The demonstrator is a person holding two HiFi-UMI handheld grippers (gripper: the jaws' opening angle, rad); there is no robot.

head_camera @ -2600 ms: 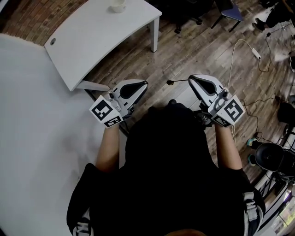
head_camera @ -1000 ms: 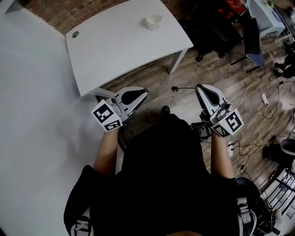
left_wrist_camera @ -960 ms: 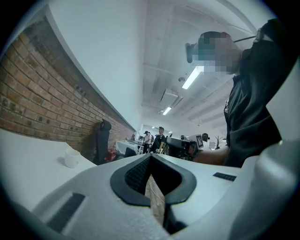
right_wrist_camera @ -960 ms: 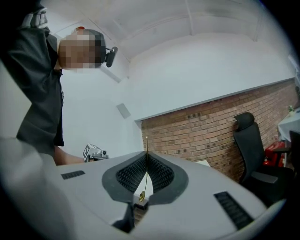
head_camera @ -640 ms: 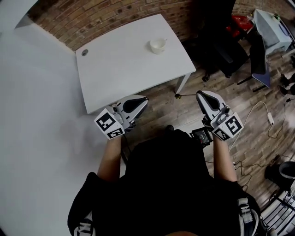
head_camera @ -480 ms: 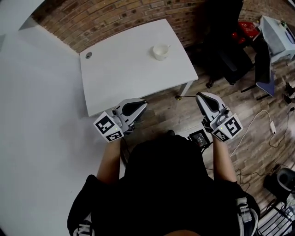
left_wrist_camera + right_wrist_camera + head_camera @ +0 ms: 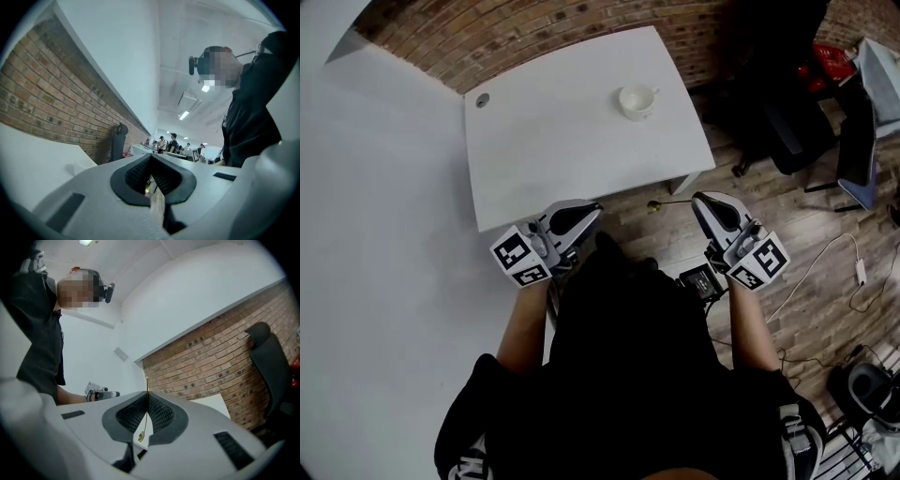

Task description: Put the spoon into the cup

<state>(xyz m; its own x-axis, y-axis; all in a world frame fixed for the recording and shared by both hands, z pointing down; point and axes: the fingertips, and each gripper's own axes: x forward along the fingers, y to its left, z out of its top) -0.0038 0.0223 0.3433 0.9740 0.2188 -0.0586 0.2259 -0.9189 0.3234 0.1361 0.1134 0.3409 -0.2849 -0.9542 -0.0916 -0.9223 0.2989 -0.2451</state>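
Note:
A white cup [image 7: 637,101] stands near the far right corner of the white table [image 7: 553,141]. My right gripper [image 7: 697,198] is held level over the wood floor, just short of the table's near right corner. It is shut on a thin golden spoon [image 7: 670,201] that sticks out to the left. In the right gripper view the spoon [image 7: 145,420] runs between the pressed pads of the right gripper [image 7: 147,397], bowl end toward the camera. My left gripper [image 7: 589,208] is at the table's near edge; its jaws [image 7: 151,159] meet at the tips with nothing between them.
A brick wall [image 7: 544,33] runs behind the table. A black office chair [image 7: 778,103] stands right of the table, with a blue chair [image 7: 862,141] beyond it. A white cable [image 7: 834,258] lies on the floor at right. Several people [image 7: 171,140] stand far off.
The table and cup have come nearer and lower in the head view. Both grippers have been carried up to the table's near edge. The spoon stays in the right gripper.

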